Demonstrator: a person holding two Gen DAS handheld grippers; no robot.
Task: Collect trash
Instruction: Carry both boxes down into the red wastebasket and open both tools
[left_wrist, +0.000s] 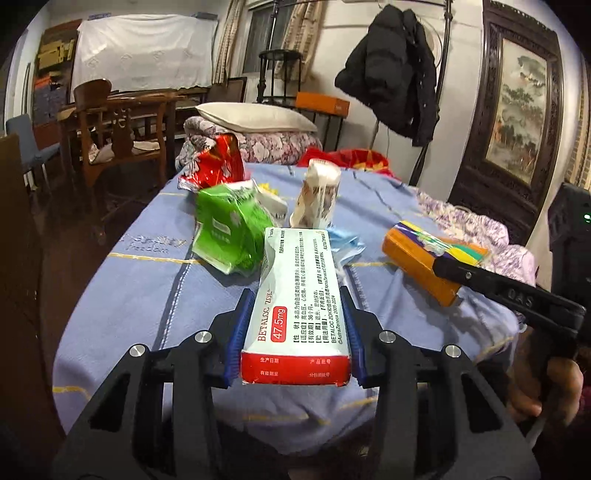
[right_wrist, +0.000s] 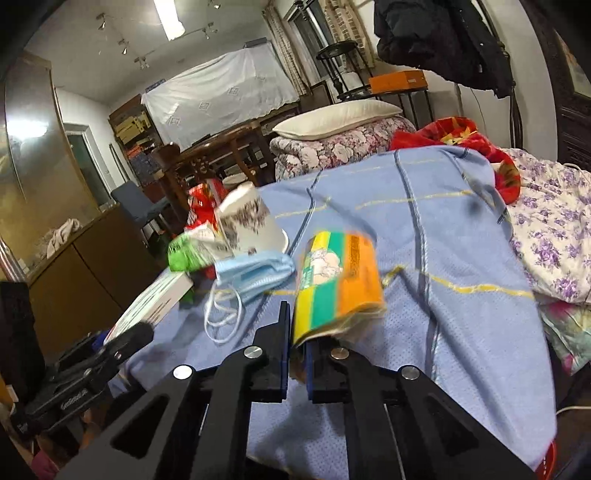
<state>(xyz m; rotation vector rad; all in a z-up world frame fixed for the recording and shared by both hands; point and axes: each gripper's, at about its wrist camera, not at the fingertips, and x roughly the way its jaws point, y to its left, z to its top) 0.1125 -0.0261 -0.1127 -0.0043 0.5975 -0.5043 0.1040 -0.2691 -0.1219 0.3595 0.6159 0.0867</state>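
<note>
On a bed under a blue blanket (left_wrist: 147, 280) lies a scatter of trash. My left gripper (left_wrist: 295, 310) is shut on a long white and red medicine box (left_wrist: 295, 317), which lies lengthwise between the blue pads. My right gripper (right_wrist: 297, 325) is shut on the edge of an orange, yellow and green tissue pack (right_wrist: 340, 284), lifted off the blanket; from the left wrist view the same tissue pack (left_wrist: 417, 262) shows at the right, pinched by the right gripper (left_wrist: 443, 264). A blue face mask (right_wrist: 255, 273), a paper cup (right_wrist: 251, 221), a green wrapper (left_wrist: 229, 229) and a red bag (left_wrist: 218, 162) lie beyond.
Folded floral quilts and a pillow (left_wrist: 255, 118) sit at the bed's far end, beside a red blanket (right_wrist: 465, 140). A wooden chair (left_wrist: 118, 136) and table stand left of the bed. A dark coat (left_wrist: 395, 70) hangs on a stand at the back right. A low cabinet (right_wrist: 85, 266) flanks the bed.
</note>
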